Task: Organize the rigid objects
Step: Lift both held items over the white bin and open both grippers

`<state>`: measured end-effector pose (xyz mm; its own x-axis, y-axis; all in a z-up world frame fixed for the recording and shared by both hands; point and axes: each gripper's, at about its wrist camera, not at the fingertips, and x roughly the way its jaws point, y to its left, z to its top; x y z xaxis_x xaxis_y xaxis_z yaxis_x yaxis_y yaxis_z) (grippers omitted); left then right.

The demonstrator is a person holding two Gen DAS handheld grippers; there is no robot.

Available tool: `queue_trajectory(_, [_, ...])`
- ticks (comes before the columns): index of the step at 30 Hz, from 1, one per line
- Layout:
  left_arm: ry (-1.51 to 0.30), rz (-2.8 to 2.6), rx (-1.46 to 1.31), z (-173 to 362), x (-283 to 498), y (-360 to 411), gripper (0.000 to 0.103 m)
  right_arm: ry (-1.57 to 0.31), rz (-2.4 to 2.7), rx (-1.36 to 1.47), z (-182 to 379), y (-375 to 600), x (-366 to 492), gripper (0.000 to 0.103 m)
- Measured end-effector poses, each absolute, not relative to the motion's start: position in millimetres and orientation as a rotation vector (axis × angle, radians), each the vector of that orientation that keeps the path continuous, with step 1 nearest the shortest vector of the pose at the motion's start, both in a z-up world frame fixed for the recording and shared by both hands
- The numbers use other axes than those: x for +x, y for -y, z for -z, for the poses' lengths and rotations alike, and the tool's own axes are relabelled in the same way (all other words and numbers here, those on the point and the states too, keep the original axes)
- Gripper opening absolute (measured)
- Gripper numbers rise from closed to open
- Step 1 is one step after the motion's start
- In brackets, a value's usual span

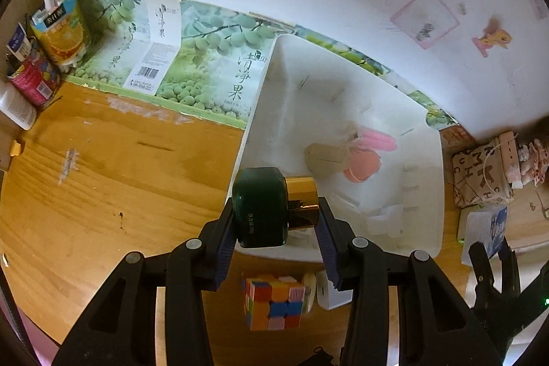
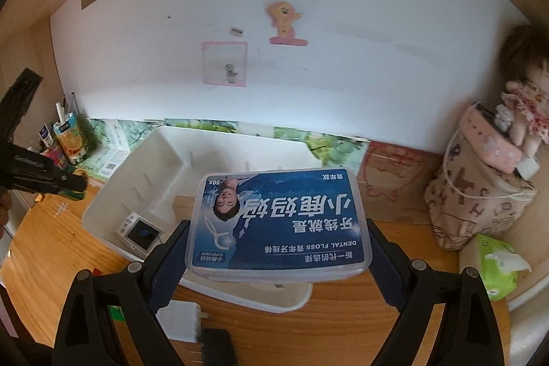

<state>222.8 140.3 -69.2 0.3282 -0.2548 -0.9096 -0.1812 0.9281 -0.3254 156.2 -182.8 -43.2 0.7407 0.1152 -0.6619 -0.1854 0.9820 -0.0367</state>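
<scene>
A wooden desk [image 1: 103,160] runs up to a white wall, with flattened fruit cartons propped along its back edge and a white bin [image 1: 343,126] standing on it.

The left gripper [image 1: 276,230] pinches a dark green jar with a gold cap [image 1: 271,206] between its jaws. The jar lies sideways in the grip, its long axis running from 9 to 3 o'clock across the fingers, gold cap toward 3 o'clock and the flat green base toward 9. It hangs right over the near rim of the bin, whose open inside stretches away toward 1 o'clock and already holds a pink toy [image 1: 365,156] and a tan tag. A puzzle cube [image 1: 274,302] and a small white box [image 1: 331,294] sit on the desk below the jar, at 6 o'clock.

The right gripper [image 2: 276,251] clamps a flat dental floss box [image 2: 279,222] by its two short sides, label up, long axis across the jaws from 9 to 3 o'clock. The box hovers above the near right part of the bin [image 2: 113,194], where a small white gadget [image 2: 139,234] lies at 9 o'clock.

Both items look ready to go in, and neither hand is clearly closer. The jar probably needs to move forward a little to clear the rim, since a round jar on its side may roll once released.
</scene>
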Motion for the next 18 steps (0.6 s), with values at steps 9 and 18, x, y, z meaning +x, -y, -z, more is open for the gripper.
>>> queue_trajectory(9, [-1.281, 0.090, -0.402, 91, 242, -128, 0.047, -0.767, -0.206, -0.090, 59, 167, 173, 0.093])
queue_trajectory(18, [-1.181, 0.137, -0.393, 80, 242, -121, 0.075, -0.799, -0.212, -0.104, 73, 164, 183, 0.101])
